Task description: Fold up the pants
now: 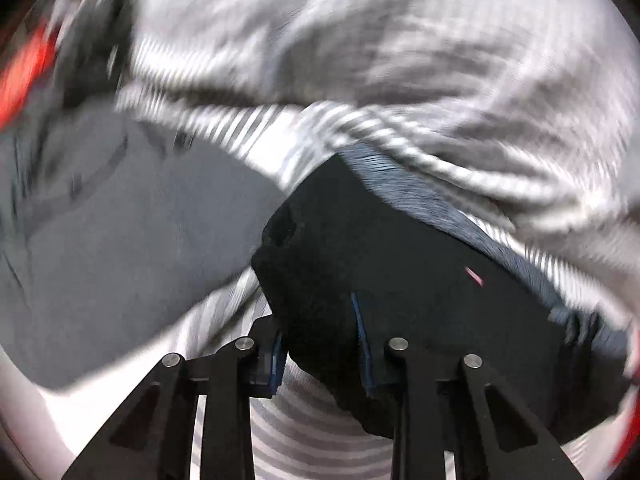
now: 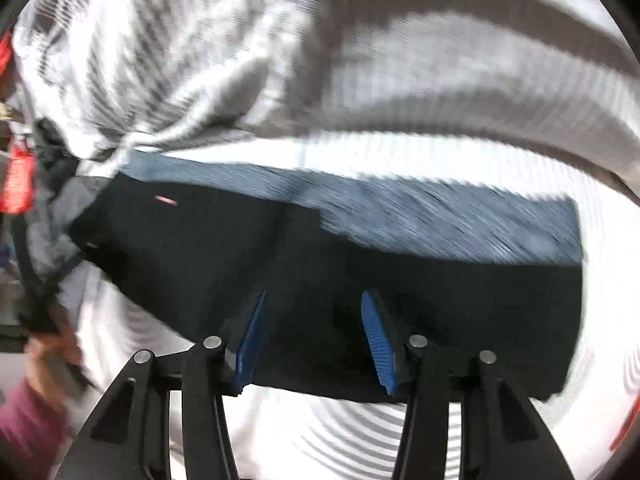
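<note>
The pants [image 1: 400, 264] are dark, almost black, with a blue-grey inner face [image 1: 420, 200] showing along the far edge. They lie on a grey-and-white striped cloth [image 1: 360, 40]. In the left wrist view my left gripper [image 1: 320, 320] has its blue-padded fingers [image 1: 362, 320] spread, and a bunched corner of the pants lies between and over them. In the right wrist view the pants [image 2: 320, 280] lie flat as a wide dark band with the blue-grey face [image 2: 440, 216] behind. My right gripper [image 2: 312, 300] is open over the dark fabric. Both views are motion-blurred.
The striped cloth [image 2: 400, 80] is rumpled behind the pants. A plain grey surface [image 1: 120, 240] lies at the left of the left wrist view. Red objects [image 1: 24, 76] sit at the left edge. A hand in a pink sleeve [image 2: 36, 392] holds the other gripper at lower left.
</note>
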Demonstrator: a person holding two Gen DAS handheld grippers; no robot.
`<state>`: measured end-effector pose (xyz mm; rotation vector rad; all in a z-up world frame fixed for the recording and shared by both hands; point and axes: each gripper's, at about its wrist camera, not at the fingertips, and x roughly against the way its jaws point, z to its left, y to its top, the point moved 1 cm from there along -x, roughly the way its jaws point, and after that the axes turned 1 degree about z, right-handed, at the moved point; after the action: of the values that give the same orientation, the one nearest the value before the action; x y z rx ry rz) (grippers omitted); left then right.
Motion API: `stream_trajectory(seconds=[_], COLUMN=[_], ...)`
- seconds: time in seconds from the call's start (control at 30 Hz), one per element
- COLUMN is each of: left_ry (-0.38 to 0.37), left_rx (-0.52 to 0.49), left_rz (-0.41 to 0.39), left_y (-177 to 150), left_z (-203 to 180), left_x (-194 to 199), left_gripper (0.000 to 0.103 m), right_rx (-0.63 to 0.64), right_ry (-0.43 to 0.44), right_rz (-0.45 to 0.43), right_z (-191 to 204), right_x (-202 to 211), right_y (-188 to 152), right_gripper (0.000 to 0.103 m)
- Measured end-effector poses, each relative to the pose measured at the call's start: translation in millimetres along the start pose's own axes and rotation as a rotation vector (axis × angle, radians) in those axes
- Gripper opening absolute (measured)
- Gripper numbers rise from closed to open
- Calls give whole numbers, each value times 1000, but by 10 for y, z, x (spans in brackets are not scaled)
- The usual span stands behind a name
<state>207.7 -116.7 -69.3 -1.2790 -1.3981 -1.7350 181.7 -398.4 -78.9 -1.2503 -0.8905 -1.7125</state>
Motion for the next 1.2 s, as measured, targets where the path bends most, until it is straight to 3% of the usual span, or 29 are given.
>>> stream_trajectory(seconds=[0.07,0.13,0.3,0.43,0.67,0.77,0.8,0.83,0.87,0.97,1.2], left_ry=[30,59,90,97,93,95,96,96,94,88,49], left_rx=[-95,-188,-329,-374,-417,-431,-431,-430,-426,-448,-541], left_rz=[-42,-83,-137,-156,-183,-194,-194,-193,-186,-200,-298], left_y=[-27,-76,-188,-169,-248,-269,-271,-268,-261,-291,-354], left_z=[-172,-341,-553,-608,-623,-650,-653,-655,-654,-715,-1139], left_x=[101,174,261,280,279,285,286,287,287,354,910], left_gripper=[30,30,30,30,30,30,30,30,30,30,30], right_rx=[13,26,111,197,252,279,285,290,300,302,237], right_ry=[82,143,290,326,395,359,341,325,295,298,464], right_rz=[37,69,178,279,457,520,536,546,546,492,313], right_z=[218,419,1155,1699,2276,2385,2398,2403,2395,2320,1781], right_x=[-13,-42,-269,-592,-1132,-1342,-1407,-1449,-1477,-1386,-590], right_y=[207,374,768,941,1106,1062,1029,997,981,948,834], right_gripper=[58,71,79,79,79,79,64,30,21,18,17])
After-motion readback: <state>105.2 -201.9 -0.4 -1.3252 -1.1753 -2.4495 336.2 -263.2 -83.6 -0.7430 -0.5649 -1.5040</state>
